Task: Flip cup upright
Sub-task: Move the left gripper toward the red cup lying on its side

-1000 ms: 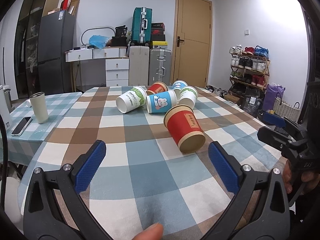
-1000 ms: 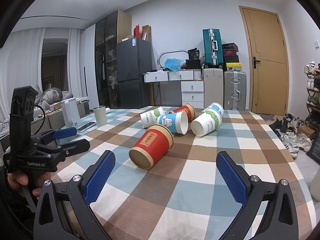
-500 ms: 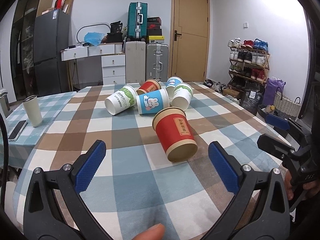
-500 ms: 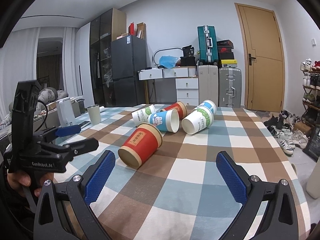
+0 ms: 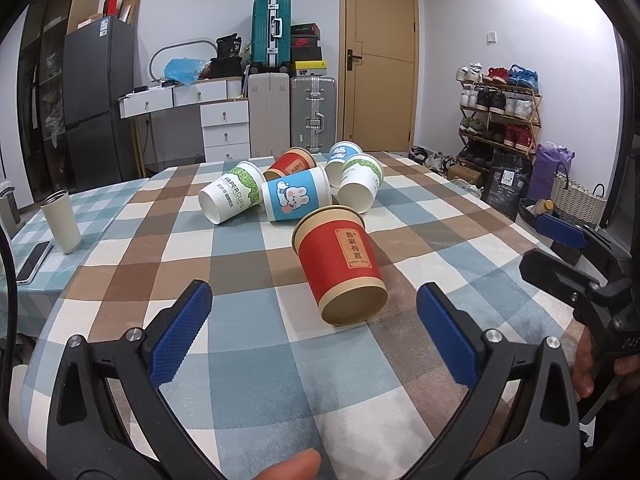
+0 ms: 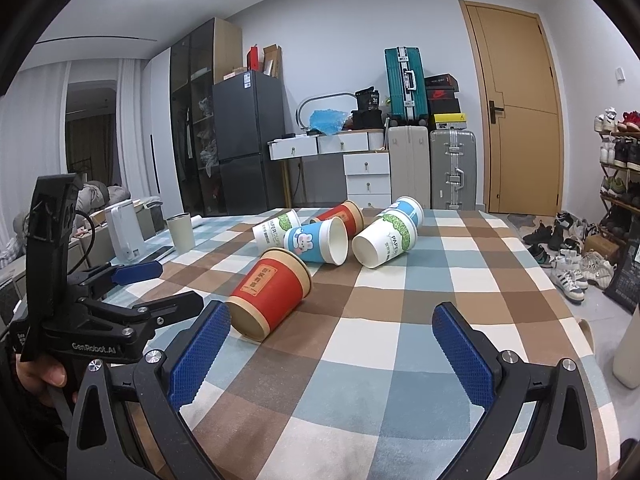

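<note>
A red paper cup (image 5: 340,264) lies on its side on the checked tablecloth, its base toward me; it also shows in the right wrist view (image 6: 272,292). Behind it several more cups lie tipped over: a blue rabbit cup (image 5: 298,198), a white-green cup (image 5: 232,196), another white-green cup (image 5: 360,182), a second red cup (image 5: 292,162). My left gripper (image 5: 314,330) is open and empty, just in front of the red cup. My right gripper (image 6: 330,350) is open and empty, to the right of that cup.
A pale tumbler (image 5: 62,220) and a phone (image 5: 32,256) sit at the left on an adjoining table. A white kettle (image 6: 124,236) stands there too. The table edge (image 6: 584,332) is at the right, with shoes on the floor beyond.
Both grippers have moved closer to the red cup and lower over the table. Both stay open. The cups have not moved.
</note>
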`<state>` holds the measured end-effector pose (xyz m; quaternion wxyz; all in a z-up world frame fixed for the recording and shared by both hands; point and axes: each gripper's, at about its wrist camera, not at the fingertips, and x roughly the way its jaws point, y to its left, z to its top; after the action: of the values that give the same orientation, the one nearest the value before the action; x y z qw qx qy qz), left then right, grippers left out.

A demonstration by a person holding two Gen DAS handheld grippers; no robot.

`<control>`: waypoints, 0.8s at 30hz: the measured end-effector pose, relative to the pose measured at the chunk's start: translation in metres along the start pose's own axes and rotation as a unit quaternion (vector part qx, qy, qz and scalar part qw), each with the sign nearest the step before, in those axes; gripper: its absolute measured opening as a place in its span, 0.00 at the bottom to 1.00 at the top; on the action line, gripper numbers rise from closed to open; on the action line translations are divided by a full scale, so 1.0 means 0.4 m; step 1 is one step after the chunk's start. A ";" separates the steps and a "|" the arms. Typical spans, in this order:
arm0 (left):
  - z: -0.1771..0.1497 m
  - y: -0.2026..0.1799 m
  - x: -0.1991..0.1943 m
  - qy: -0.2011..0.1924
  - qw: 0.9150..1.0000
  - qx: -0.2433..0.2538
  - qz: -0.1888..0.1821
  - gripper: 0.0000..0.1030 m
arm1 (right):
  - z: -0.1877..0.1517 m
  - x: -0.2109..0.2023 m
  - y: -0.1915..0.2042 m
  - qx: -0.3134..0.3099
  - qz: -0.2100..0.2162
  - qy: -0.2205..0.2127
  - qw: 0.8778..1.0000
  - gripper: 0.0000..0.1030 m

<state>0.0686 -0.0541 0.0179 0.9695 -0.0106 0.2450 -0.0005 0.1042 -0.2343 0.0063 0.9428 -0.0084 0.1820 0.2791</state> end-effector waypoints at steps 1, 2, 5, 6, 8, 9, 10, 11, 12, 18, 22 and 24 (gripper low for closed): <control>0.002 0.002 0.006 0.004 1.000 -0.002 0.000 0.99 | 0.000 0.001 -0.001 -0.001 -0.001 0.001 1.000 1.00; 0.004 0.004 0.011 0.007 1.000 -0.005 0.001 0.99 | 0.000 0.002 -0.001 -0.001 -0.002 0.002 1.000 1.00; 0.010 0.007 0.028 0.015 1.000 -0.011 0.001 0.99 | 0.002 0.002 -0.004 0.000 -0.005 0.003 1.000 1.00; 0.013 0.006 0.034 0.017 1.000 -0.010 0.002 0.99 | 0.002 0.002 -0.006 0.001 -0.006 0.003 1.000 1.00; 0.020 0.002 0.047 0.023 1.000 -0.007 0.005 0.99 | 0.002 0.005 -0.008 0.000 -0.008 0.004 1.000 1.00; 0.024 0.002 0.056 0.028 1.000 -0.007 0.007 0.99 | 0.002 0.005 -0.010 0.000 -0.010 0.004 1.000 1.00; 0.027 0.002 0.063 0.033 0.999 -0.009 0.008 0.99 | 0.002 0.004 -0.011 0.000 -0.011 0.004 1.000 1.00; 0.031 0.002 0.071 0.037 0.999 -0.011 0.011 0.99 | 0.003 0.003 -0.014 0.001 -0.011 0.003 1.000 1.00; 0.034 0.001 0.079 0.041 0.999 -0.013 0.012 0.99 | 0.003 0.004 -0.014 0.001 -0.011 0.003 1.000 1.00; 0.050 -0.003 0.132 0.063 0.998 -0.019 0.025 0.99 | 0.005 0.015 -0.022 0.006 -0.022 0.009 1.000 1.00; 0.051 -0.003 0.167 0.080 0.996 -0.025 0.019 0.99 | 0.001 0.028 -0.023 0.006 -0.027 0.019 0.999 1.00; 0.052 -0.006 0.176 0.086 0.996 -0.024 0.017 0.98 | -0.001 0.033 -0.023 0.005 -0.027 0.023 0.999 1.00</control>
<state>0.1405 -0.0564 0.0028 0.9442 -0.0292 0.3274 0.0210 0.1191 -0.2353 0.0006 0.9457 -0.0150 0.2046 0.2523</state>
